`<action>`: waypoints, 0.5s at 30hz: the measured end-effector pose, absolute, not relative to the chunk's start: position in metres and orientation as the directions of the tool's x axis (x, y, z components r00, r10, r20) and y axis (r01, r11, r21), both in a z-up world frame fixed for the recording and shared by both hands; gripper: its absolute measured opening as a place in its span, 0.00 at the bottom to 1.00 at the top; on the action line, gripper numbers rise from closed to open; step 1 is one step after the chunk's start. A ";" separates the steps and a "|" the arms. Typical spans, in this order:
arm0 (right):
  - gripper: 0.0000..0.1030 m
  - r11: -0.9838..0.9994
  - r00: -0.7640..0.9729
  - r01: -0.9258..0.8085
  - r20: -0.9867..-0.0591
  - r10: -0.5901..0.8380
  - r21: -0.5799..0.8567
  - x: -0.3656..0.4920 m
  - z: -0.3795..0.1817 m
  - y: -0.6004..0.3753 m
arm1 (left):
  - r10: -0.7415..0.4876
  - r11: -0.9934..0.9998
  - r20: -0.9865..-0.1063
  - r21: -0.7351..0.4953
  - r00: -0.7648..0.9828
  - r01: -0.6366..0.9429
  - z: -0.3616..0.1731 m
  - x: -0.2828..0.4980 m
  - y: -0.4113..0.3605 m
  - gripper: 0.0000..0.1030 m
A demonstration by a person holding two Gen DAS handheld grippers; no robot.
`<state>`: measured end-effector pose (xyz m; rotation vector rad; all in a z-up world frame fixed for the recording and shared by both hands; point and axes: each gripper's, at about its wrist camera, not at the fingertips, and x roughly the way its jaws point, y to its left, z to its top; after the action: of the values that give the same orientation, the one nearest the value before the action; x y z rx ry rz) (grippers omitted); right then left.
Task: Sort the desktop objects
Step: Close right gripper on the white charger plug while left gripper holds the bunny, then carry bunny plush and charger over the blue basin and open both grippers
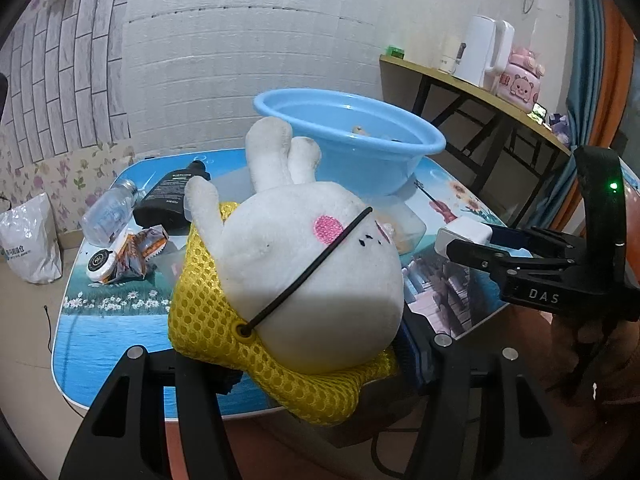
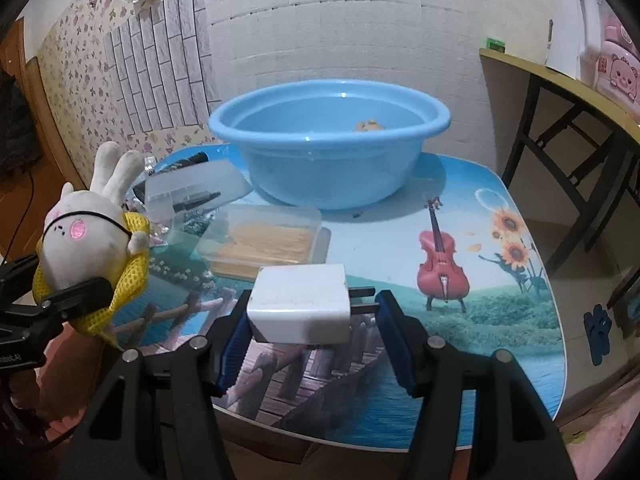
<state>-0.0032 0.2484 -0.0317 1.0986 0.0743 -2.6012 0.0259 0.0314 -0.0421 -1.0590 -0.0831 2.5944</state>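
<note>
left gripper (image 1: 316, 364): pinching the plush rabbit (image 1: 316, 264) low on its body, through the yellow mesh wrap (image 1: 208, 320); toy clear of the table (image 1: 100, 336), ears toward the blue basin (image 1: 344, 120)
right gripper (image 2: 316, 320): clamped on the white charger plug (image 2: 300, 300); one blue pad bears on the casing, the other on the prong tips, prongs pointing to the view's right
grip quality: plush grip looks deep and secure; plug grip judged thinner, since metal prongs on a pad may slip or pivot
step in hand: both items lifted, carry toward a sorting place; basin, which already holds some small thing, is the likely target, though that is a guess
doing it well: keep both squeezes steady; travel level; clear the basin rim before letting go; keep the two grippers apart so the loads do not knock
hand pose: both grippers tilt downward over the near table edge, side by side, left one near the left corner; part of a hand (image 1: 592, 360) shows behind the right tool
still on table: clear lidded boxes (image 2: 260, 240), dark bottle (image 1: 172, 196), clear bottle (image 1: 108, 212), snack packet (image 1: 136, 252)
</note>
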 end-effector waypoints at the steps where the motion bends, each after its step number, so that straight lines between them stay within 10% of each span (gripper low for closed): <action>1: 0.58 -0.947 -0.657 0.312 -0.703 -0.274 0.077 -0.003 -0.029 0.247 | 0.328 -0.942 -0.670 -0.182 -0.666 -0.281 -0.041 0.026 0.030 0.58; 15: 0.58 -0.928 -0.703 0.352 -0.621 -0.347 0.119 0.000 0.001 0.251 | 0.330 -0.944 -0.617 -0.197 -0.715 -0.266 -0.009 0.015 0.027 0.58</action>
<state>0.0001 0.2509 0.0010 0.9434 0.0121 -2.5942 0.0151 0.0269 -0.0095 -0.9755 -0.1340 2.6401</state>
